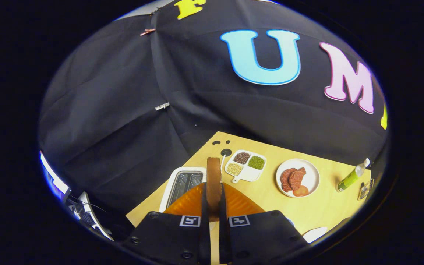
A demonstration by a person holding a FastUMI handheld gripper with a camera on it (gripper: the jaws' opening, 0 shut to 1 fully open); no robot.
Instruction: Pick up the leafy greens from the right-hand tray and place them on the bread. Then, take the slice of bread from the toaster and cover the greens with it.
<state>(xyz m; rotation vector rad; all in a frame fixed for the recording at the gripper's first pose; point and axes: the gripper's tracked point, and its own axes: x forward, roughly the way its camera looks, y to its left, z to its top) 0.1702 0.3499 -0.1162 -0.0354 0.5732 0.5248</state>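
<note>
My gripper (pixel 214 200) is shut on a slice of bread (pixel 214 180) that stands on edge between the two fingers, its brown crust facing me. The slice is held up in the air above the wooden table (pixel 322 209). The white toaster (pixel 182 184) sits just below and left of the fingers, its slots showing open from above. The greens and the other bread are hidden below the gripper body.
A white divided tray (pixel 247 166) with beans and grains lies just beyond the fingers on the right. Further right is a white plate (pixel 297 178) with meat slices, then a green bottle (pixel 352 176). A white plate rim (pixel 315 233) shows near the gripper's right side.
</note>
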